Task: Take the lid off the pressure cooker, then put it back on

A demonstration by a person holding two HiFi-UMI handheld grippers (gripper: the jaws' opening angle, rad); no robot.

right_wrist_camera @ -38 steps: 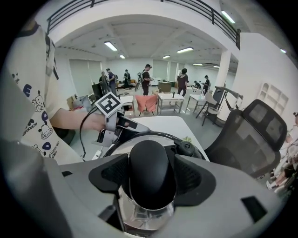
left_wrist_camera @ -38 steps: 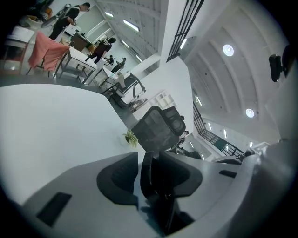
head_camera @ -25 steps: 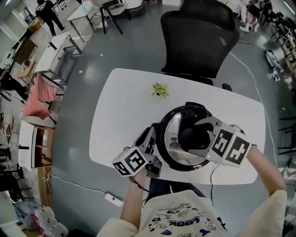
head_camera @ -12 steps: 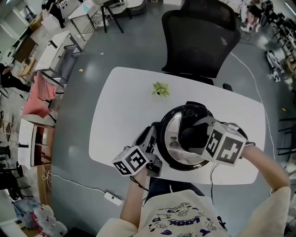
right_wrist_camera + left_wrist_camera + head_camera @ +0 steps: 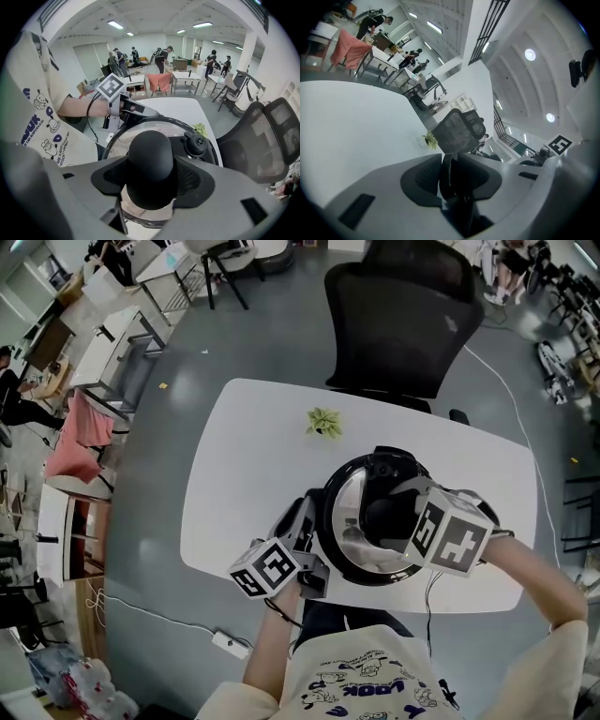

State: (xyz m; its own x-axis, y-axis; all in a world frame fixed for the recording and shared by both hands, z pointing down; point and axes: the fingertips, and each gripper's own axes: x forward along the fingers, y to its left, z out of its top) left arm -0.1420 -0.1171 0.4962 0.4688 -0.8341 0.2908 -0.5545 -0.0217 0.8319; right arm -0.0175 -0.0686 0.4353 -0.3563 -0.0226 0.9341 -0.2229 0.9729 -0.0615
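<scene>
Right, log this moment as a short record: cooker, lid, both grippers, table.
cooker: black-rimmed pressure cooker standing on the white table
lid: shiny round lid sitting on the cooker, round black knob on top
right gripper: jaws have just been closing, knob between them, now shut on it
left gripper: jaws shut on the cooker's black side handle
also on table: small green plant

- the left gripper [image 5: 307, 542] points nearly level, its jaws clamped on the thin black side handle [image 5: 450, 180].
- the right gripper [image 5: 392, 519] points steeply down; its jaws have just been closing and press on the lid knob [image 5: 151, 154] between them.
- the left forearm [image 5: 272, 638] reaches straight ahead, and the right forearm [image 5: 534, 573] angles in from the right.
</scene>
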